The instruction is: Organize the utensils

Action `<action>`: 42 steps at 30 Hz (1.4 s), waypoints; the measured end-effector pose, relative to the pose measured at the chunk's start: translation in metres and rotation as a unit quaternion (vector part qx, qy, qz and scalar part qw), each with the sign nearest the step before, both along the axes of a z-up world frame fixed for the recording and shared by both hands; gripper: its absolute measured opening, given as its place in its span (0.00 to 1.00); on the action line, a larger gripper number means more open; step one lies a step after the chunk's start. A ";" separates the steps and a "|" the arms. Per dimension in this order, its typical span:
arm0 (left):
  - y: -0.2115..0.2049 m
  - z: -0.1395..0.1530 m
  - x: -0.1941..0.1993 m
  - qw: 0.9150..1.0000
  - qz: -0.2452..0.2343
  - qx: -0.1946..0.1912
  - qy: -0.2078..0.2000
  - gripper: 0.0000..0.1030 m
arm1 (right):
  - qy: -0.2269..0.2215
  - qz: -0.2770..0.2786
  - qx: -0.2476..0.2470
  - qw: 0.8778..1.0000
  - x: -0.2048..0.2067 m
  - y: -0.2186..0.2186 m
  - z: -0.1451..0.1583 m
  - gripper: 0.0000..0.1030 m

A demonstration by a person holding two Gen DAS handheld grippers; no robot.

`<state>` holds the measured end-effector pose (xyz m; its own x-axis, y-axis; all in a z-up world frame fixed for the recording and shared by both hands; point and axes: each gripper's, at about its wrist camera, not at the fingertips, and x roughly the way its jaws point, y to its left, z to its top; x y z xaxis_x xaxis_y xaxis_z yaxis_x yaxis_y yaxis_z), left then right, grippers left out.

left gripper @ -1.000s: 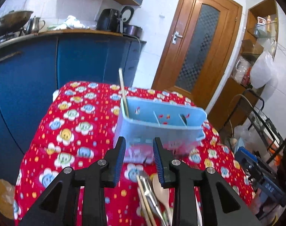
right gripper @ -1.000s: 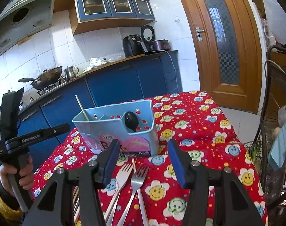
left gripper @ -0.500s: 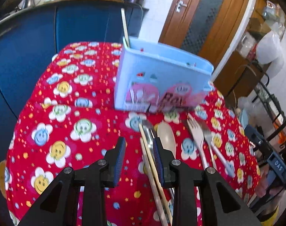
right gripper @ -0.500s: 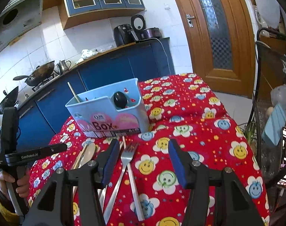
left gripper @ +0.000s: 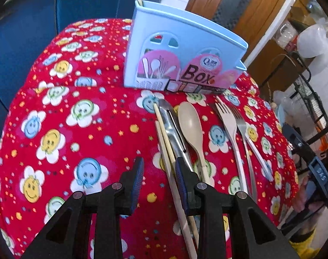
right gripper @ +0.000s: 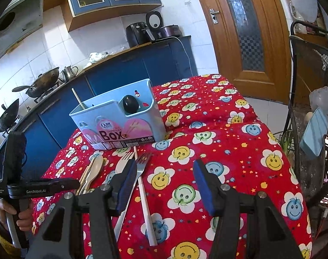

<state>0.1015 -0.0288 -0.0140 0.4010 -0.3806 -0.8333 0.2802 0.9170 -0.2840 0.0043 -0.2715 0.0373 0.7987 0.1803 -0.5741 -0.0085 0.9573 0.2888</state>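
Left gripper [left gripper: 158,169]: jaws apart, gripping nothing, above the red smiley-flower tablecloth [left gripper: 56,118].
Right gripper [right gripper: 165,173]: jaws wide, empty.
Utensils: pale wooden chopsticks [left gripper: 164,138], beige plastic spoon [left gripper: 190,123], two forks [left gripper: 230,125] lie flat before the light-blue plastic utensil box [left gripper: 181,56].
Box: upright; holds one chopstick and a black spoon [right gripper: 130,103].

1. The left claw [left gripper: 158,178] points steeply down, its two dark fingers a little way apart with nothing pinched between them
2. The right claw [right gripper: 164,182] tilts down less, and its blue pads stand wide apart and hold nothing
3. A hand [right gripper: 17,210] in a yellow cuff grips the handle of the left claw, seen low at the left edge of the right view
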 end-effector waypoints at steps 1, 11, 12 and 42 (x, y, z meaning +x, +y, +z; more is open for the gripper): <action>0.000 0.000 0.000 1.000 -0.002 -0.004 0.004 0.30 | 0.001 0.000 0.000 1.000 0.000 0.000 -0.001 0.56; 0.003 0.000 -0.003 0.999 -0.020 -0.044 0.016 0.08 | 0.003 0.004 -0.002 1.000 0.000 0.001 -0.002 0.56; 0.004 0.000 -0.004 0.999 -0.019 -0.047 0.016 0.08 | 0.003 0.004 -0.003 1.000 0.000 0.002 -0.002 0.56; 0.028 -0.006 0.022 1.000 -0.006 -0.007 0.026 0.06 | 0.175 0.098 0.083 0.976 0.075 0.025 -0.033 0.34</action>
